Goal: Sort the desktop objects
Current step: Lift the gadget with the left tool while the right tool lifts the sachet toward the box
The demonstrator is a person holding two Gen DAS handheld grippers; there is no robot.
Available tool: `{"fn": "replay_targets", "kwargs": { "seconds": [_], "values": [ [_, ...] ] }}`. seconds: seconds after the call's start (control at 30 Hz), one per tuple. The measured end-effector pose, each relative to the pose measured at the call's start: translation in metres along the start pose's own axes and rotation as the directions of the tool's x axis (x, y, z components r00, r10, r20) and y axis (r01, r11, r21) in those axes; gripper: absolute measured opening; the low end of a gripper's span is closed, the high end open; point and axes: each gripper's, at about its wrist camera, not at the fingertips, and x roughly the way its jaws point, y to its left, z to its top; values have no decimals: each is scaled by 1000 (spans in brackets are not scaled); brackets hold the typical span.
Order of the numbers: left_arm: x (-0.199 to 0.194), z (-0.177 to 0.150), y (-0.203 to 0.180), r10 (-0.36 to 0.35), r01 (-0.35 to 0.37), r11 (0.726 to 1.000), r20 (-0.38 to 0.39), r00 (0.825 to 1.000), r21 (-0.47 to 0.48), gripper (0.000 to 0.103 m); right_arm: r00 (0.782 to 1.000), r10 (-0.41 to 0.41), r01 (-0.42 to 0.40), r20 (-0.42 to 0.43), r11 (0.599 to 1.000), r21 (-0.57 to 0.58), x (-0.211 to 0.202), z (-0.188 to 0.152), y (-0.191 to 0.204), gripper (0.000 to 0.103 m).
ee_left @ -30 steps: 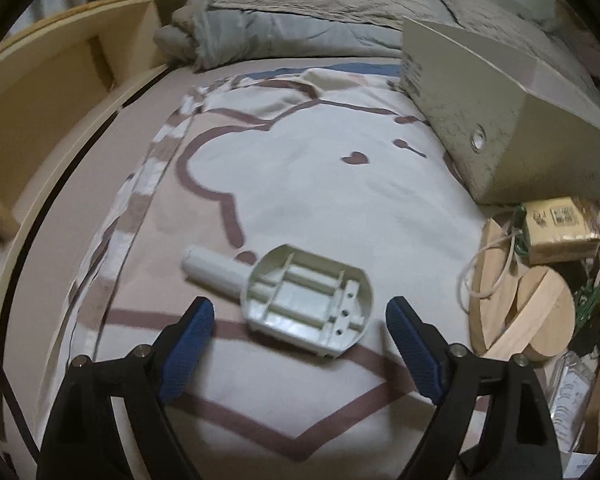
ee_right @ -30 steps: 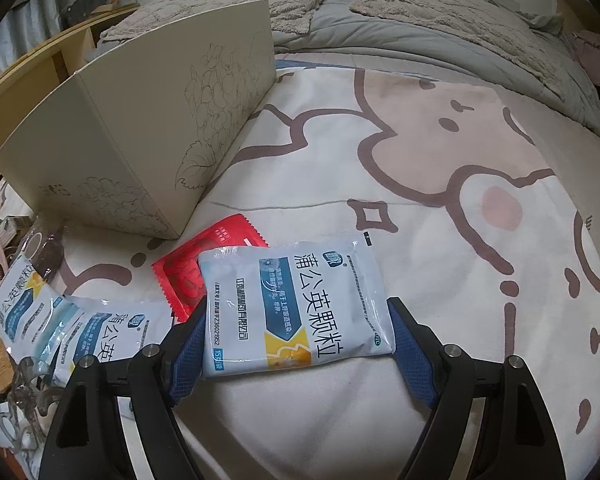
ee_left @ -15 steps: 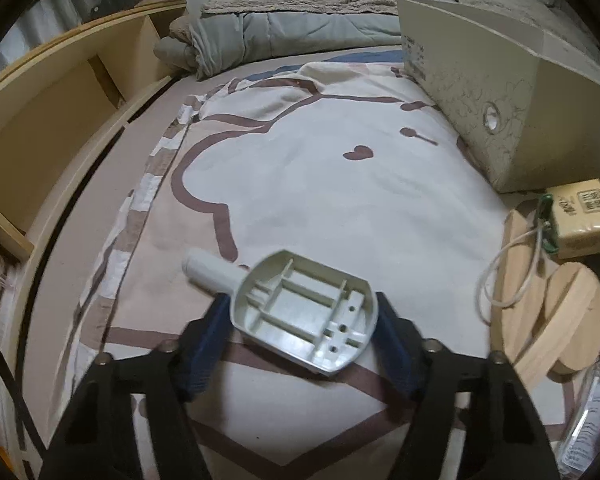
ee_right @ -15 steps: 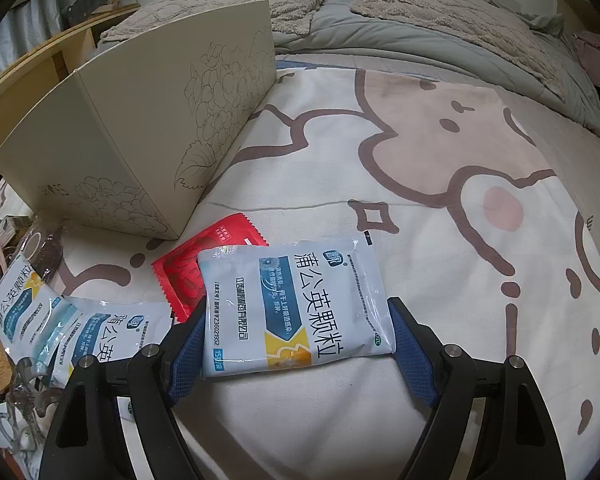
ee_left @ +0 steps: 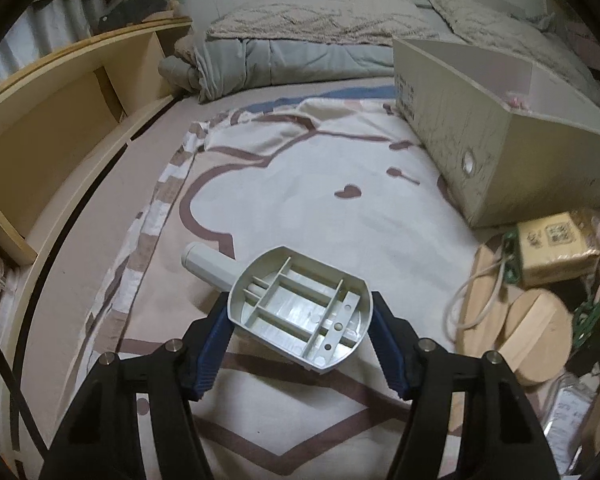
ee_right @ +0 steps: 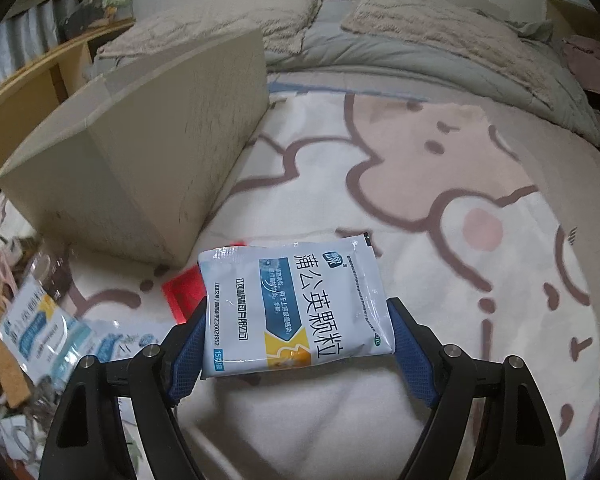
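Observation:
My left gripper (ee_left: 300,344) is shut on a grey plastic scoop (ee_left: 296,312), ribbed underside up, its handle pointing far left, lifted above the blanket. My right gripper (ee_right: 296,344) is shut on a white and blue medicine sachet (ee_right: 296,304) and holds it above the blanket. A beige open box (ee_left: 500,136) stands at the right in the left wrist view; it also shows at the left in the right wrist view (ee_right: 140,160). A red packet (ee_right: 184,292) lies on the blanket under the sachet.
Wooden discs (ee_left: 536,340) with a cord, a tan packet (ee_left: 556,248) and other clutter lie right of the scoop. More sachets (ee_right: 40,332) lie at lower left of the right wrist view. A wooden shelf (ee_left: 60,128) runs along the left. Pillows (ee_left: 300,40) lie at the back.
My left gripper closed on the scoop and lifted it. My right gripper closed on the sachet and raised it off the blanket; the view tilted up.

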Motion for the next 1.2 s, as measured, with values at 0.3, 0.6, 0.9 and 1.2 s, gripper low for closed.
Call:
{"fn": "replay_targets", "kwargs": {
  "seconds": [0.3, 0.6, 0.9, 1.2],
  "values": [
    [-30, 20, -12, -57, 60, 997, 64, 996, -48, 65, 997, 27, -32, 72, 998, 59, -36, 19, -3, 83],
    [-60, 58, -43, -147, 156, 987, 154, 977, -46, 65, 987, 85, -93, 137, 994, 53, -65, 37, 15, 83],
    [-84, 95, -72, -188, 197, 980, 234, 954, -18, 65, 968, 138, -148, 209, 988, 33, -90, 61, 38, 83],
    [-101, 138, -96, -200, 201, 979, 296, 934, 26, 65, 950, 146, -146, 275, 989, -21, -107, 91, 58, 83]
  ]
}}
